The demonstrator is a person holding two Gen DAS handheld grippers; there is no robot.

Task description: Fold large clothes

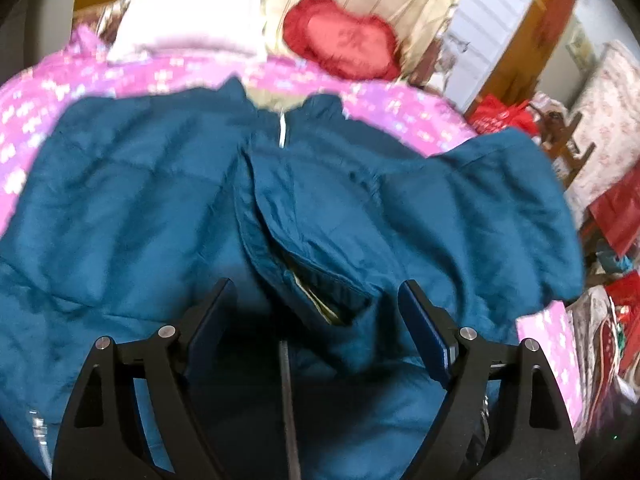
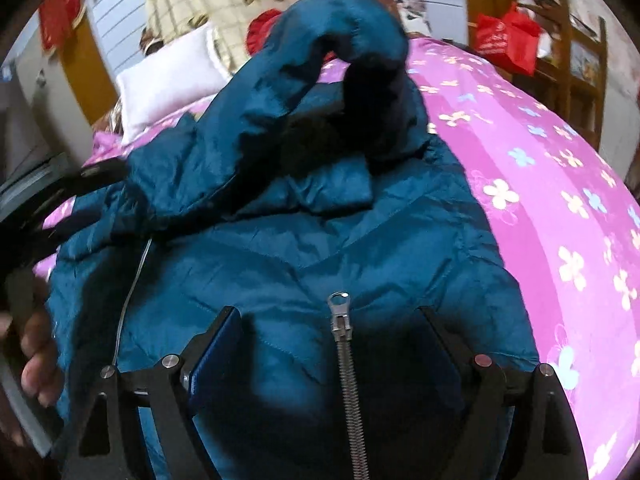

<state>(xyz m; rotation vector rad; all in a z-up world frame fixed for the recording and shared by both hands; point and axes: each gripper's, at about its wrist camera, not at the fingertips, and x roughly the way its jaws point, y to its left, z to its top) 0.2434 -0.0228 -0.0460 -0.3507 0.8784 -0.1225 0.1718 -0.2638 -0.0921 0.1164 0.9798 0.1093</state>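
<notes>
Jacket (image 1: 160, 208), teal and quilted, spread front-up across pink floral bedspread (image 1: 36, 104); collar toward 12 o'clock, near white pillow (image 1: 192, 12) and red heart cushion (image 1: 344, 38). Front placket gaping at centre, pale lining showing.

Left tool (image 1: 316, 304) hovering over lower front, fingers well apart, nothing between them. Right tool (image 2: 328, 328) likewise spread wide over lower hem area, zipper pull (image 2: 339, 308) lying between the fingers but not pinched. Sleeve (image 2: 320, 48) heaped in a hump toward 12 o'clock in right wrist view, cuff drooping back onto the body. Hand (image 2: 36, 344) visible at 9 o'clock edge in that view.

Judged step: reaching for fresh grips before a fold. Nothing folded cleanly yet; early stage, by the look.

To do well:
- close placket flat first, so lining stays hidden
- pinch fabric edge only, not the slider; padding likely slippery and springy
- lay humped sleeve flat across chest before folding body
- press air out along each crease, otherwise likely to spring open
</notes>
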